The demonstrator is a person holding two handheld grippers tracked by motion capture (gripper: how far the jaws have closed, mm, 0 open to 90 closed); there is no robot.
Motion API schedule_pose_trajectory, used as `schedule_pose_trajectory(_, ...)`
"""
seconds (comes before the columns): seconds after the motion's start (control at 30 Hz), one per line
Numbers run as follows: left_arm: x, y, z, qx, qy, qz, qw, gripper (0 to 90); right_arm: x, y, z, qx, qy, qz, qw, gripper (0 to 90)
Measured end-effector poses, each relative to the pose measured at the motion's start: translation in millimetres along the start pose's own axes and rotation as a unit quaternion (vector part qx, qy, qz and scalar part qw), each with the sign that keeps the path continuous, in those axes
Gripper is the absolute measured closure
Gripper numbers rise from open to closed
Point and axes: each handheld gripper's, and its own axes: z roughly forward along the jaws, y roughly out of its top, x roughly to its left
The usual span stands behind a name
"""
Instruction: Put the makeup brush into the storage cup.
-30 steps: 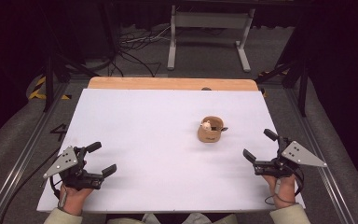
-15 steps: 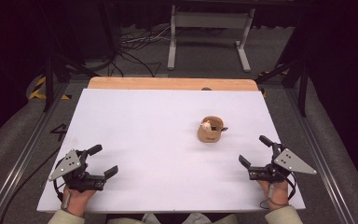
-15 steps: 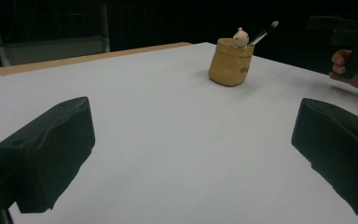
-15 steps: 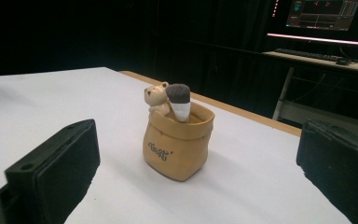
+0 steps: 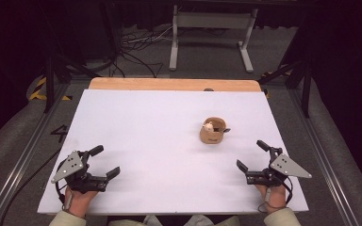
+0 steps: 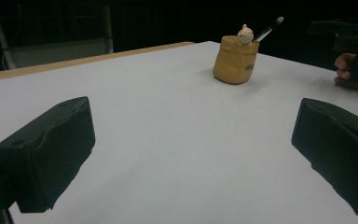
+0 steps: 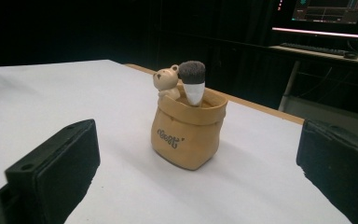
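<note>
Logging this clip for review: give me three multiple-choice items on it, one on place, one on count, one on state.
1. The tan pot sits nearer which claw?
A. left
B. right
C. midway

2. How many brushes stand in the pot?
A. one
B. two
C. three

3. The right claw is:
A. shut on the pot
B. shut on nothing
C. open, holding nothing

B: the high view shows the pot on the table's right half.
A: a single dark-bristled brush stands beside the bear figure.
C: its jaws stand wide apart with the pot beyond them.

Table [image 5: 136, 136] bright, bkgd dark, pics soft.
</note>
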Motion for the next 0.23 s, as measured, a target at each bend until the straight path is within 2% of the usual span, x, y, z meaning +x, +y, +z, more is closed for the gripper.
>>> schedule_pose_trajectory(0.23, -0.4, -0.1, 0.6, 0.000, 0.000, 0.002, 1.0000, 0.2, -0.1, 0.1, -0.2, -0.003, 0.000, -0.001, 1.0000, 0.0)
